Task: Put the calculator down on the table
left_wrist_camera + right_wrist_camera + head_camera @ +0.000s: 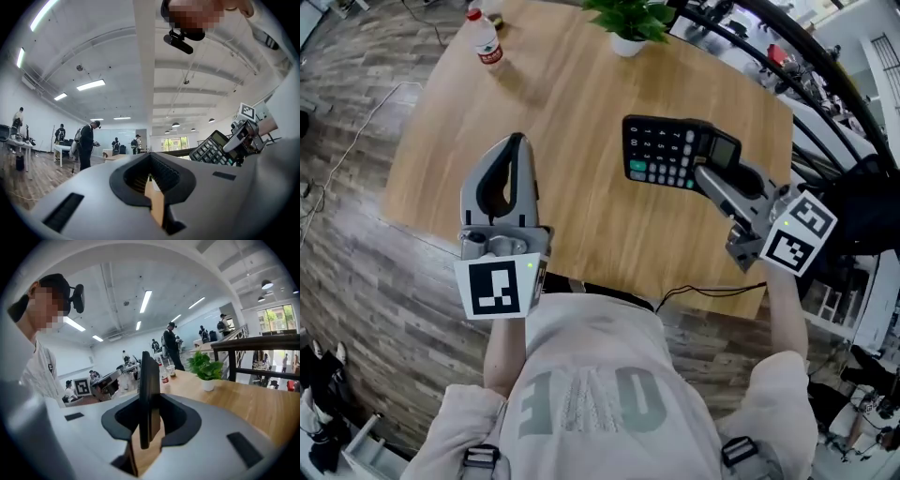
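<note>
My right gripper (pixel 710 175) is shut on the display end of a black calculator (pixel 661 150) and holds it over the right part of the wooden table (pixel 581 103). The right gripper view shows the calculator (pixel 149 390) edge-on as a dark slab upright between the jaws of the right gripper (pixel 148 427). From the left gripper view the calculator (pixel 213 149) hangs tilted in the air at the right. My left gripper (pixel 521 142) hovers over the table's near left part, its jaws together with nothing in them. In its own view the left gripper (pixel 152 180) leaves only a thin slit.
A water bottle (pixel 486 39) stands at the table's far left corner and a potted plant (pixel 628 23) at the far edge. A black cable (pixel 712 289) hangs off the near edge. A dark railing (pixel 806 75) runs along the right. People stand in the room behind.
</note>
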{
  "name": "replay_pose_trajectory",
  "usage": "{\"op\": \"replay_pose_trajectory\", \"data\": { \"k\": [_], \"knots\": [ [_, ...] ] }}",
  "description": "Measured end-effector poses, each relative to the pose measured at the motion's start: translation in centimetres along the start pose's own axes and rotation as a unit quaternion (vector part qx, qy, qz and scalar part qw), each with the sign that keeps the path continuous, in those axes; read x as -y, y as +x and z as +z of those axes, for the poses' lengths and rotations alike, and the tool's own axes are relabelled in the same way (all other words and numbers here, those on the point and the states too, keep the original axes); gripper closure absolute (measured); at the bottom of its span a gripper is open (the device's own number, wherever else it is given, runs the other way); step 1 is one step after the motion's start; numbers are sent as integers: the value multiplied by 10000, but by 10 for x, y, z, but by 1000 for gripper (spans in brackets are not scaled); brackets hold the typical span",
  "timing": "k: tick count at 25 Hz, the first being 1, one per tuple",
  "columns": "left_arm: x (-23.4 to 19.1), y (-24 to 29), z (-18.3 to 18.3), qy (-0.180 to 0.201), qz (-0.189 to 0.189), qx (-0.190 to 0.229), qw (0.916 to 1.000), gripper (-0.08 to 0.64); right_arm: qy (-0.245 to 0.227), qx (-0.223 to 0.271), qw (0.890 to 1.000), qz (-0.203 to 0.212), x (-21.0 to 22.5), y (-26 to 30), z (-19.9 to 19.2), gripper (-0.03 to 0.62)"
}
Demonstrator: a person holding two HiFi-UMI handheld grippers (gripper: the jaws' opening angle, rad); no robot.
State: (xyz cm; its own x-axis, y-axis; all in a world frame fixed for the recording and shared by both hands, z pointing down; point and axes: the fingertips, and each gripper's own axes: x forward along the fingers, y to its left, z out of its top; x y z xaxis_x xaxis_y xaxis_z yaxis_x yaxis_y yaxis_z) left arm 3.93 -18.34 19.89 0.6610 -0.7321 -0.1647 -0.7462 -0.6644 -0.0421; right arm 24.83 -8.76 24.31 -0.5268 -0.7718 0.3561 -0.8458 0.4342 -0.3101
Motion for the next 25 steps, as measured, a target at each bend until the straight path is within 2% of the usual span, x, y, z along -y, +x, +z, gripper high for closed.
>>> {"op": "replay_pose_trajectory", "data": {
  "k": [4, 11, 14, 19, 22, 25],
  "knots": [
    [-18, -11, -28, 19, 284, -464, 9985, 552, -250, -877, 9951, 373, 4, 42, -21, 485],
    [-7, -20, -46, 54, 390, -726, 9966, 552, -512, -1924, 9756, 929, 8, 68, -58, 486],
    [-13, -22, -59, 72, 448, -915, 9948, 552, -549, -2492, 9588, 1246, 6, 88, -77, 486],
    [-33, -27, -85, -80, 586, -1141, 9917, 552, -633, -3381, 9246, 1634, 4, 129, -115, 486],
    [-31, -26, -91, -33, 648, -1235, 9902, 552, -705, -3717, 9085, 1772, 9, 136, -135, 486],
    [-26, -27, -96, 97, 691, -1349, 9884, 552, -569, -4011, 8937, 1930, 13, 142, -154, 486]
  ]
}}
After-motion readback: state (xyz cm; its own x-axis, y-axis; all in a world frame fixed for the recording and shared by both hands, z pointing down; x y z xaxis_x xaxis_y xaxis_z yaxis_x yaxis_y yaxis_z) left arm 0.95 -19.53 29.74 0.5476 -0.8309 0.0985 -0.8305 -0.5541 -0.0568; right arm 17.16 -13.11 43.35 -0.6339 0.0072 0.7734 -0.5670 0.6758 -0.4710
